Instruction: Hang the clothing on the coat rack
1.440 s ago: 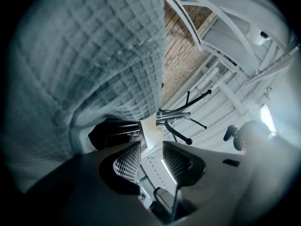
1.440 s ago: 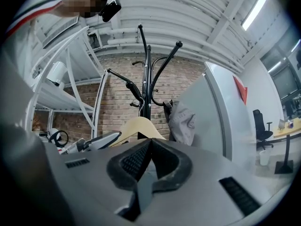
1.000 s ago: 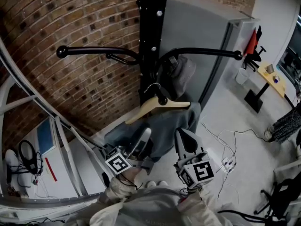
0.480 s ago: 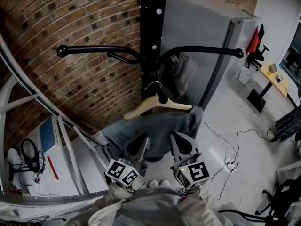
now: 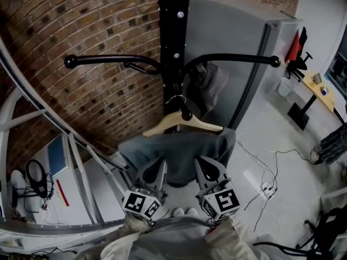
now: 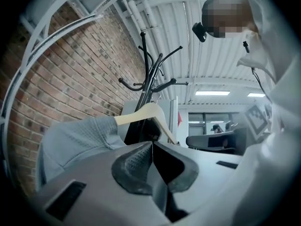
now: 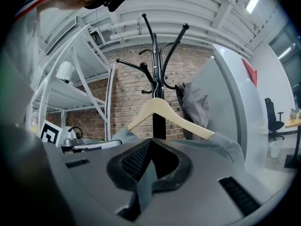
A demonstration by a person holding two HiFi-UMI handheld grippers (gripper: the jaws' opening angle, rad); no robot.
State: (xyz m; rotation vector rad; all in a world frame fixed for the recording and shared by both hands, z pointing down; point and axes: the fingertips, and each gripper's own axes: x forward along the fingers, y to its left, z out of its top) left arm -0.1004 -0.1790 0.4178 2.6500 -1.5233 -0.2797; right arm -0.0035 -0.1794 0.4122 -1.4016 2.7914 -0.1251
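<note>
Grey garment (image 5: pixel 179 150) drapes over wooden hanger (image 5: pixel 181 124) hooked on black coat rack (image 5: pixel 173 53). Left gripper (image 5: pixel 160 166) jaws closing, tips almost meeting, nothing between. Right gripper (image 5: pixel 204 164) pressed together, empty, just below the garment.

Grey clothing (image 5: pixel 179 151); pale wooden hanger (image 5: pixel 201 125); black coat rack (image 5: pixel 172 37).

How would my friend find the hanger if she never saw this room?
Find the brick wall, then the tall black coat rack in front of it. Low on its pole hangs a hanger with grey clothing draped over it. It is the only pale wooden thing among the black metal arms.
</note>
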